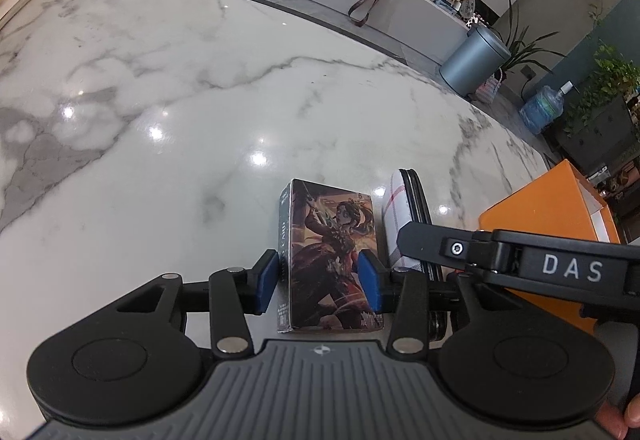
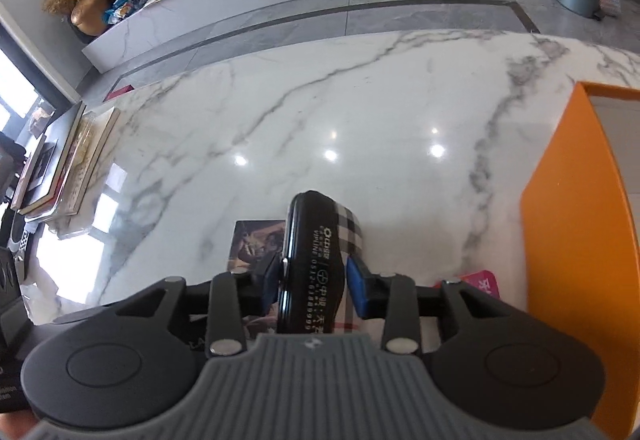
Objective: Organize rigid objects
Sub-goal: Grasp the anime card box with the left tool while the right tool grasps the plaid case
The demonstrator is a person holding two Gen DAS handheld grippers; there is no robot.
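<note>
Your left gripper (image 1: 320,274) is clamped on the card box (image 1: 332,252), pinning it flat on the marble table (image 1: 180,128). Right gripper (image 2: 312,282) straddles the plaid glasses case (image 2: 320,260), prob. gripping it; can't tell for sure. Orange box (image 2: 576,240) waits beyond, likely dest.

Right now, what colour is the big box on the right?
Orange, clearest in the right wrist view.

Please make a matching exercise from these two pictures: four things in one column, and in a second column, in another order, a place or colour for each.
1. card box
2. plaid case
3. orange box
4. grey bin

a. on the floor, beyond the table
b. between the left gripper's blue pads
c. at the table's right side
d. between the right gripper's pads

Pairs: 1-b, 2-d, 3-c, 4-a
</note>
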